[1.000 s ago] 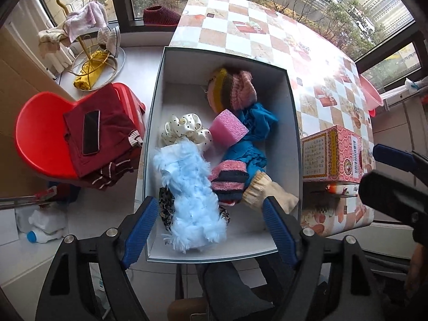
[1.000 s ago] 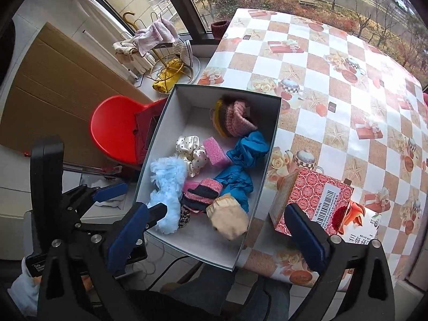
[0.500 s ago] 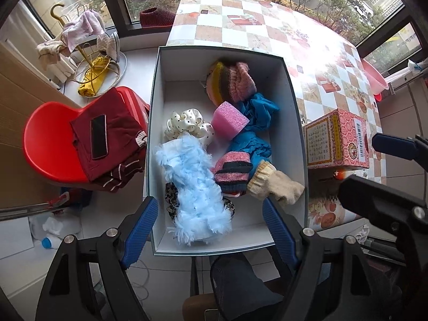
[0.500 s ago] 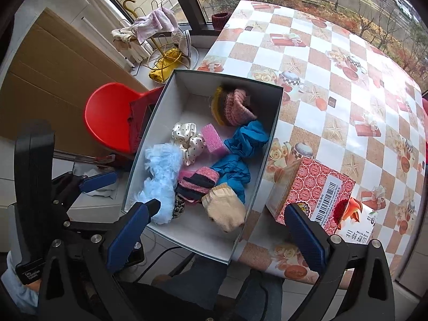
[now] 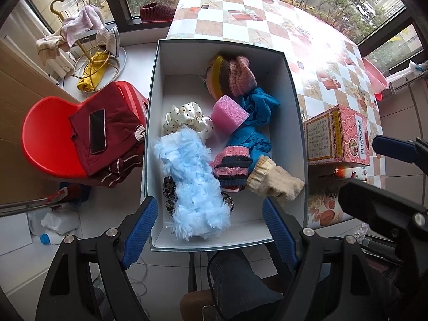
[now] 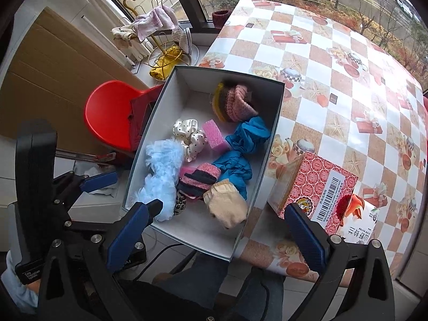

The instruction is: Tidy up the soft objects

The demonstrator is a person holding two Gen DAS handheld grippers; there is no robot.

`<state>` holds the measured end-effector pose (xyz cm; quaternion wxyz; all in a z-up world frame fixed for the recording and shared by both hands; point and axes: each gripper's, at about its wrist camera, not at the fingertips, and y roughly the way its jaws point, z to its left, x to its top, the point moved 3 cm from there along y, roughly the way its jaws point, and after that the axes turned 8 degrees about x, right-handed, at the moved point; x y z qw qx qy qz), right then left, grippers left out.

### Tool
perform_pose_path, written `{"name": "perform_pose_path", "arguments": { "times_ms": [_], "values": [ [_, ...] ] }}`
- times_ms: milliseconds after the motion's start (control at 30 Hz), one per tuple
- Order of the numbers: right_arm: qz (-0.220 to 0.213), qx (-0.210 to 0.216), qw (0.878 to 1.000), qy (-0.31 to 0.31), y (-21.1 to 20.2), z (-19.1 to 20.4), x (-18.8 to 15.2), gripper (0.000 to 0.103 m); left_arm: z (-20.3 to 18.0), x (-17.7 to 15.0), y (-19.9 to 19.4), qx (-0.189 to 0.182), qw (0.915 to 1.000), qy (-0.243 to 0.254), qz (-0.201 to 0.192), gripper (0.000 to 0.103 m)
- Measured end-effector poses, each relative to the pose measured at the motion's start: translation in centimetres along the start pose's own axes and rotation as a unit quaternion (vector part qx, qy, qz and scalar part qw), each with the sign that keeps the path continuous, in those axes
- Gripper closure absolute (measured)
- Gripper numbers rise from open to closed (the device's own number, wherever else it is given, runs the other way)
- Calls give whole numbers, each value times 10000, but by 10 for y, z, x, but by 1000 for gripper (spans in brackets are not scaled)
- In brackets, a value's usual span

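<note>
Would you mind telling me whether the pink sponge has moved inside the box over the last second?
No. The pink sponge lies where it did in the box, against the spotted scrunchie and blue cloth.

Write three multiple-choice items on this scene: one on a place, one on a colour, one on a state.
1. Where does the phone lie?
A. in the box
B. on the dark red garment on the red chair
C. on the tablecloth

2. What colour is the sponge block in the box?
A. pink
B. green
C. white

3. How is the left gripper?
A. shut on the fluffy blue piece
B. shut, empty
C. open, holding nothing

Key: 1 B, it rests on the folded garment; 2 A, plainly pink; 3 C, its pads stand wide apart above the box.
</note>
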<state>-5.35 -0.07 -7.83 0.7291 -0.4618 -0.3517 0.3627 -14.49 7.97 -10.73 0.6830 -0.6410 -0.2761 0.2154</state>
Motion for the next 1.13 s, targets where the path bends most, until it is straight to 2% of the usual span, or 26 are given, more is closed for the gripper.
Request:
{"name": "perform_pose_path", "arguments": {
  "times_ms": [900,1133],
  "values": [
    [211,107,9997,0,12,-7,-12,1,0,-11,14,-63,9987,-346,378,20],
    [262,71,9996,-53,15,-6,-12,1,2,-11,8,-57,9990,-427,133,20]
  ]
}}
